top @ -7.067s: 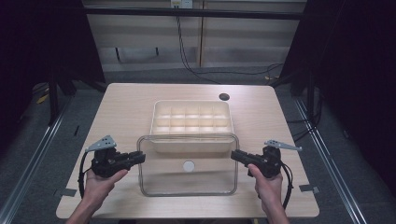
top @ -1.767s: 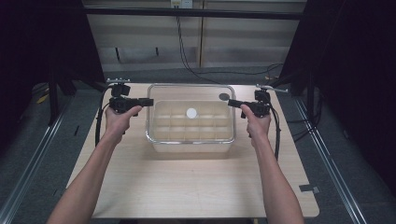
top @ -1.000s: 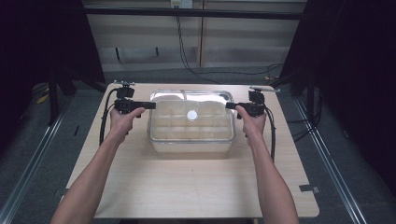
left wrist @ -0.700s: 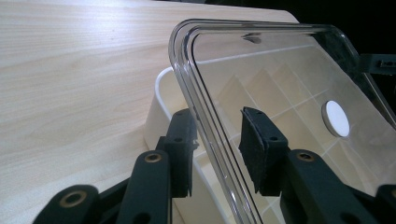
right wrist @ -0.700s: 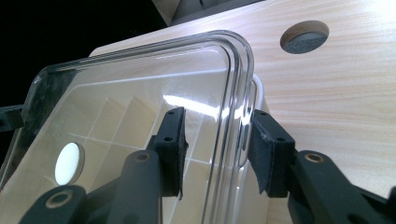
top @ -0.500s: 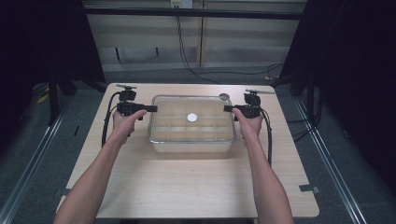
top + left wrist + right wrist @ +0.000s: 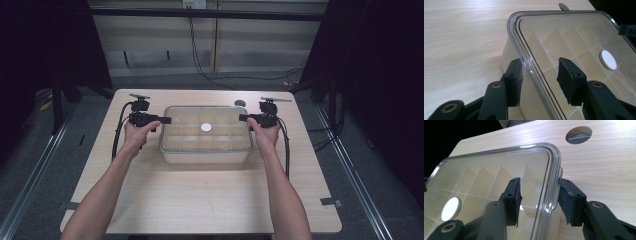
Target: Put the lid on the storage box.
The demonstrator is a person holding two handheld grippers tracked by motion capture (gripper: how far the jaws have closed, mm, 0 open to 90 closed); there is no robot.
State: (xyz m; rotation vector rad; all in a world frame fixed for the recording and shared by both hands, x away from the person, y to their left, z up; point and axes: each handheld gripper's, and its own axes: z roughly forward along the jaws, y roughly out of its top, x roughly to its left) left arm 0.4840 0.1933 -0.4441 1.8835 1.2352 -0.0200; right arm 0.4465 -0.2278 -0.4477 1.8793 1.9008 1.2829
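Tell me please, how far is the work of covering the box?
Done: the clear lid lies on the compartment box, edges matching. In hand: the left tool and right tool have just been opening; each straddles a lid edge, pads apart from it. Left: probably only to draw both tools away.

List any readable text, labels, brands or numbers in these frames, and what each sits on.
None readable.
Clear lid on the compartment box: no lettering; its round white disc is blank.
Left gripper and right gripper: black pads, no markings visible.
Wooden table: no print; the tape tabs at its edges show no writing.
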